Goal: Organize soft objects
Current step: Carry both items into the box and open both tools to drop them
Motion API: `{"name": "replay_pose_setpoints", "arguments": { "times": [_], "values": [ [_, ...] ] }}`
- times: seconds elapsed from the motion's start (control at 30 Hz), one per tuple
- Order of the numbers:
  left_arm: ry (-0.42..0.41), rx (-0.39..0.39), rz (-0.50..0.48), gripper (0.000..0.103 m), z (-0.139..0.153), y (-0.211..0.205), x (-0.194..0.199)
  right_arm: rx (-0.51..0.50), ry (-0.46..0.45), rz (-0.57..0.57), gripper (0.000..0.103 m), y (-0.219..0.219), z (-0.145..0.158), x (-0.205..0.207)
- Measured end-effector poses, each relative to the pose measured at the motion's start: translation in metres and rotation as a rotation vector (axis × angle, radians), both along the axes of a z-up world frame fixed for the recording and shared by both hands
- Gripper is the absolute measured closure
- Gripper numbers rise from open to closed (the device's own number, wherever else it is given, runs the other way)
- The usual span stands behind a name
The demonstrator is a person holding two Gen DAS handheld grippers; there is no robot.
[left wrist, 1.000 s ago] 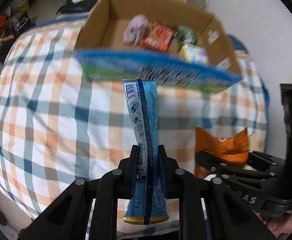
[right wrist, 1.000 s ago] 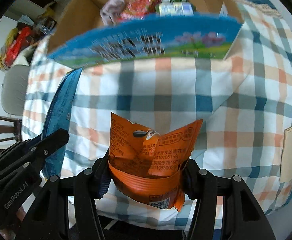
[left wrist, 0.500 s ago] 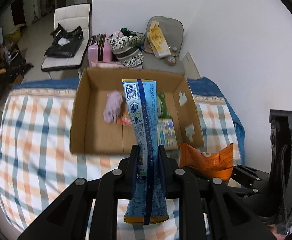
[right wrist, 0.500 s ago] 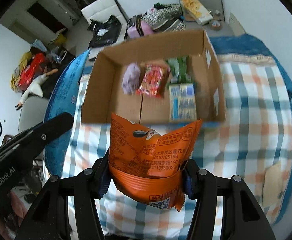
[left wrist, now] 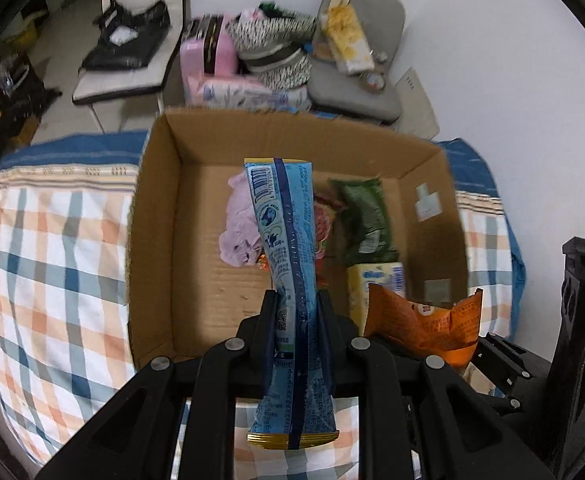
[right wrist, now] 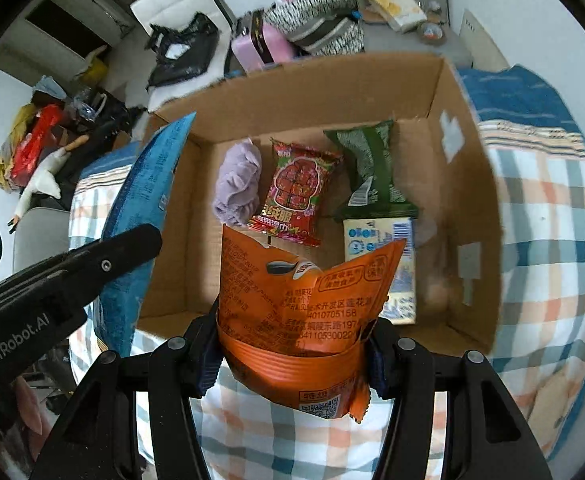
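My left gripper point(left wrist: 295, 308) is shut on a long blue snack packet point(left wrist: 288, 240) and holds it upright above the near edge of an open cardboard box point(left wrist: 152, 216). My right gripper point(right wrist: 294, 336) is shut on a crumpled orange snack bag point(right wrist: 304, 288), also over the box's near edge point(right wrist: 472, 332). Inside the box lie a purple soft toy point(right wrist: 238, 184), a red packet point(right wrist: 296, 192), a green packet point(right wrist: 372, 172) and a pale yellow pack point(right wrist: 400, 240). The left gripper and blue packet point(right wrist: 144, 184) show at the left of the right wrist view.
The box sits on a checked blanket point(left wrist: 44, 260) with a blue border. Beyond it stand a white chair with a black bag point(left wrist: 132, 36), a pink case point(left wrist: 208, 48), a striped bag point(left wrist: 280, 48) and a grey seat point(left wrist: 356, 80). A white wall is at right.
Both grippers have risen and moved forward toward the box; the view went from its near side wall to looking down into it. Both packets stay gripped.
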State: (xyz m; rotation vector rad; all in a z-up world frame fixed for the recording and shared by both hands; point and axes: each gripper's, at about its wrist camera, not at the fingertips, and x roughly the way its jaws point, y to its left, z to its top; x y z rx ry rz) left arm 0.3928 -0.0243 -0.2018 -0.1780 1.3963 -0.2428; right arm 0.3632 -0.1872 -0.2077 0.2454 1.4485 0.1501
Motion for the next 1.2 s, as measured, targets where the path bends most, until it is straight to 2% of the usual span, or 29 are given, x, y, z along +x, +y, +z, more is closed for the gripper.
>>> {"name": "replay_pose_setpoints", "arguments": {
  "times": [0.13,0.4,0.77,0.93,1.03,1.1,1.17,1.2],
  "values": [
    [0.057,0.013,0.008,0.087,-0.029,0.003,0.01,0.001,0.035,-0.002,0.043,0.006,-0.025,0.011],
    [0.106,0.052,0.007,0.086,-0.061,0.005,0.015,0.006,0.073,0.014,0.043,0.014,-0.061,0.025],
    [0.091,0.137,0.004,0.082,-0.067,0.002,0.011,-0.008,0.1,0.024,0.039,0.021,-0.082,0.033],
    [0.076,0.152,0.027,0.07,-0.065,0.008,0.008,-0.065,0.077,0.039,0.029,0.02,-0.076,0.03],
    [0.063,0.16,0.045,0.047,-0.061,0.012,0.005,-0.108,0.054,0.045,0.022,0.017,-0.069,0.028],
    [0.057,0.166,0.056,0.021,-0.059,0.014,0.003,-0.143,0.04,0.044,0.015,0.015,-0.066,0.027],
    [0.049,0.169,0.068,0.014,-0.057,0.015,0.0,-0.165,0.026,0.039,0.0,0.01,-0.063,0.024],
    [0.043,0.178,0.071,0.01,-0.055,0.016,-0.002,-0.171,0.021,0.034,0.0,0.009,-0.062,0.023]
  ]
}}
